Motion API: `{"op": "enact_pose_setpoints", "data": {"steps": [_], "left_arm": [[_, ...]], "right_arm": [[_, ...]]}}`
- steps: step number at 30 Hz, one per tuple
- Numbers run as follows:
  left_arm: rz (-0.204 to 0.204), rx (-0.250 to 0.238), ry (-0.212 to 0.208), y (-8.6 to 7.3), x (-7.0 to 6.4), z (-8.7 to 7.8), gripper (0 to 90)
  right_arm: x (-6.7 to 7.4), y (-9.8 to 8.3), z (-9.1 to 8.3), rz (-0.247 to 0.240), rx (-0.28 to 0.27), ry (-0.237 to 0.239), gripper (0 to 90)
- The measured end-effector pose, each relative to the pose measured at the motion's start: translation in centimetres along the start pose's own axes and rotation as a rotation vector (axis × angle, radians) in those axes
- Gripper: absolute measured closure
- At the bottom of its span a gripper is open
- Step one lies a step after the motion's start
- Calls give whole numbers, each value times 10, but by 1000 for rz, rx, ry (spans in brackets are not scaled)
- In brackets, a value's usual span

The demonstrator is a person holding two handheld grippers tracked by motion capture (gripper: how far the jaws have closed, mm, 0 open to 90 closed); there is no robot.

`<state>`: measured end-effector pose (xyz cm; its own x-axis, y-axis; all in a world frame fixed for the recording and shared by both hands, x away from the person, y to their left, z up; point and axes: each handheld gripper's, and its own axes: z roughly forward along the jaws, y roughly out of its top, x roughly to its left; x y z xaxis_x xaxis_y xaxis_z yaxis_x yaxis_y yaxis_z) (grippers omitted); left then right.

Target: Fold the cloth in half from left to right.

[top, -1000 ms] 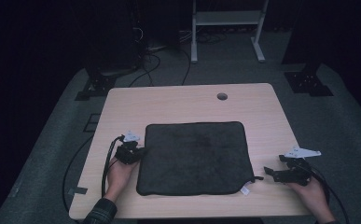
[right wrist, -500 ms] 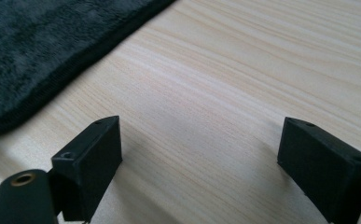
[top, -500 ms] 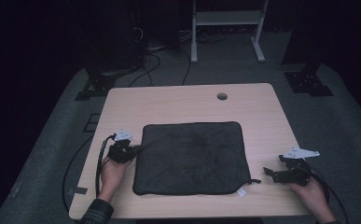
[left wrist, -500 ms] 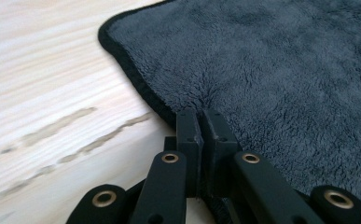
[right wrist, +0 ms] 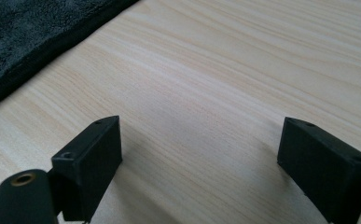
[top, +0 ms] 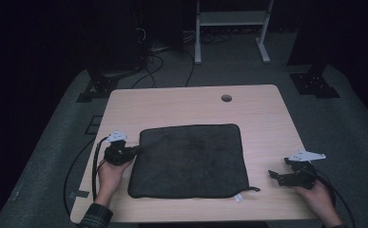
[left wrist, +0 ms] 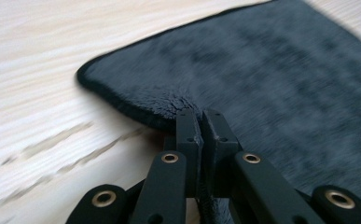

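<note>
**Left gripper is pulling the dark towel by its edge**

A dark grey towel [top: 187, 161] is lying flat in the middle of the light wooden surface [top: 181, 102]. The left gripper [top: 136, 151] is staying at the left edge of the towel, near the far left corner. In the left gripper view, its two fingers [left wrist: 189, 135] are pressed together, and a small tuft of the towel [left wrist: 281, 88] edge is being pinched between them. There the cloth is being lifted a little from the surface [left wrist: 33, 79] into a small ridge.

Compared with the frame of one second ago, the left hand [top: 108, 173] is now sitting more to the left and a little farther from the person. The towel has followed it: its left edge is now lying closer to the left side of the surface, and its outline is looking slightly slanted, with the near left corner set more to the left.

The right gripper [top: 273, 175] is resting near the right near corner of the surface, well apart from the towel, and it is in the same place as before. In the right gripper view its fingers [right wrist: 94, 158] are standing wide apart with nothing between them, over bare wood [right wrist: 215, 93]. A corner of the towel [right wrist: 33, 28] is showing at the upper left of that view.
</note>
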<state>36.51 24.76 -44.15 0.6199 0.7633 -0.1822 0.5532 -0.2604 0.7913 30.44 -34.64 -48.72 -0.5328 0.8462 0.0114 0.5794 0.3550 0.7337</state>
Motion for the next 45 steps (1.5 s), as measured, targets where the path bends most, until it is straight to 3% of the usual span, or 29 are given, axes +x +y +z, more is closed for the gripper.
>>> {"op": "enact_pose_setpoints", "data": {"steps": [3, 11, 21, 45], "left_arm": [[27, -24, -21, 4, -6, 3, 855], [50, -41, -98, 16, -20, 17, 855], [90, -41, -201, 39, -50, 48, 855], [160, -19, -344, 72, -108, 112, 854]], "right_arm": [[0, 0, 0, 0, 0, 0, 125], [0, 0, 0, 1, 0, -1, 126], [0, 0, 0, 1, 0, 0, 126], [0, 0, 0, 0, 0, 0, 126]]}}
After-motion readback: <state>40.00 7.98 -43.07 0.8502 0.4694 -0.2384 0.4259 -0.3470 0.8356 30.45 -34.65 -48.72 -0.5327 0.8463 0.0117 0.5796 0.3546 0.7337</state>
